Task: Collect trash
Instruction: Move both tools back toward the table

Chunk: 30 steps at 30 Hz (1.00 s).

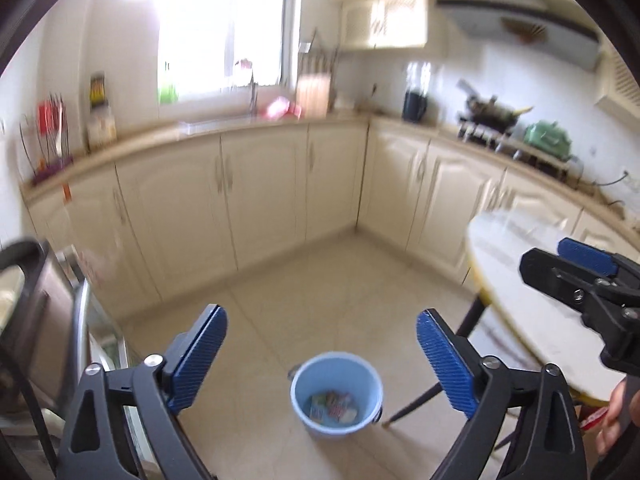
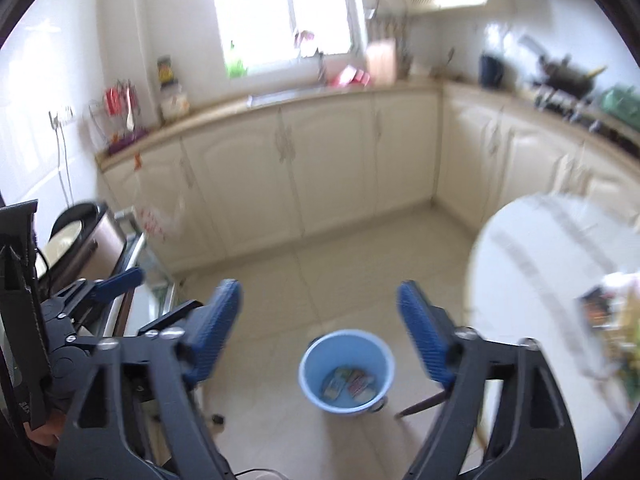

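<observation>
Right wrist view shows our right gripper (image 2: 320, 328) and left gripper (image 1: 322, 354) both wide and empty above the blue bin (image 2: 346, 372), with remaining trash (image 2: 612, 320) on the table (image 2: 532, 264) at right, nearer our right.

Cream cabinet doors (image 1: 256, 196) line two walls beneath a beige countertop (image 1: 152, 136). A bright window (image 1: 216, 24) sits above it. A dark blender jug (image 1: 415, 100), a green kettle (image 1: 547, 138) and a round white marble-topped table (image 2: 552, 276) stand at right.

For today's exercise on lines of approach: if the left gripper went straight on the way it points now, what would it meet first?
Probably the floor just beyond the blue bucket; nothing stands between the open left gripper and it, though depth is unclear.
</observation>
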{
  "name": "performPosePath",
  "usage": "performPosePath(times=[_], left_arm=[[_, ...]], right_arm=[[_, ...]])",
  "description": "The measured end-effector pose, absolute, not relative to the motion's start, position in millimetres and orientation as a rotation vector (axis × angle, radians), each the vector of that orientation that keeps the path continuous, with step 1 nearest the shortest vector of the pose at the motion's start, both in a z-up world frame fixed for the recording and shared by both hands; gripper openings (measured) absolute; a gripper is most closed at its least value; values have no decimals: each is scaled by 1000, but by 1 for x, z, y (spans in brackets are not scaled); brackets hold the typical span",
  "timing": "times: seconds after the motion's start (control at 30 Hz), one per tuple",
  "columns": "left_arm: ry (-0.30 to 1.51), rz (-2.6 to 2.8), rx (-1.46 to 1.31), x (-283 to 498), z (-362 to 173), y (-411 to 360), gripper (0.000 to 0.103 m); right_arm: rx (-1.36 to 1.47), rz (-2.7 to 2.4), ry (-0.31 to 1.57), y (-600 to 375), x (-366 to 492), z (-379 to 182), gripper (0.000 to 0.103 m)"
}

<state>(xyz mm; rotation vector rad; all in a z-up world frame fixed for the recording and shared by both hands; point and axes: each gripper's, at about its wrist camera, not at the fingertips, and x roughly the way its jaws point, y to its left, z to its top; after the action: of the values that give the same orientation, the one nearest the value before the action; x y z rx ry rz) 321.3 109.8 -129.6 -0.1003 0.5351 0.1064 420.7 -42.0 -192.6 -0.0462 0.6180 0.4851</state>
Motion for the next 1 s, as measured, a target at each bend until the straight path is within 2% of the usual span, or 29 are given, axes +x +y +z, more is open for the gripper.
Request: performPosePath(times=[0.13, 0.23, 0.43, 0.5, 0.77, 1.0], left_arm=[[425, 83, -77, 277, -102, 66, 102], [347, 70, -57, 230, -90, 46, 102], [225, 59, -17, 163, -79, -9, 102], [191, 49, -22, 128, -89, -32, 102], [70, -7, -12, 18, -117, -26, 102], [46, -34, -1, -15, -132, -10, 102]], right_arm=[[-62, 399, 498, -71, 365, -141, 96], [-49, 345, 429, -90, 325, -108, 103], [-51, 241, 318, -126, 252, -60, 103], [-44, 217, 300, -137, 236, -48, 103], [-8, 135, 205, -174, 191, -11, 103], [-1, 100, 178, -185, 176, -5, 103]])
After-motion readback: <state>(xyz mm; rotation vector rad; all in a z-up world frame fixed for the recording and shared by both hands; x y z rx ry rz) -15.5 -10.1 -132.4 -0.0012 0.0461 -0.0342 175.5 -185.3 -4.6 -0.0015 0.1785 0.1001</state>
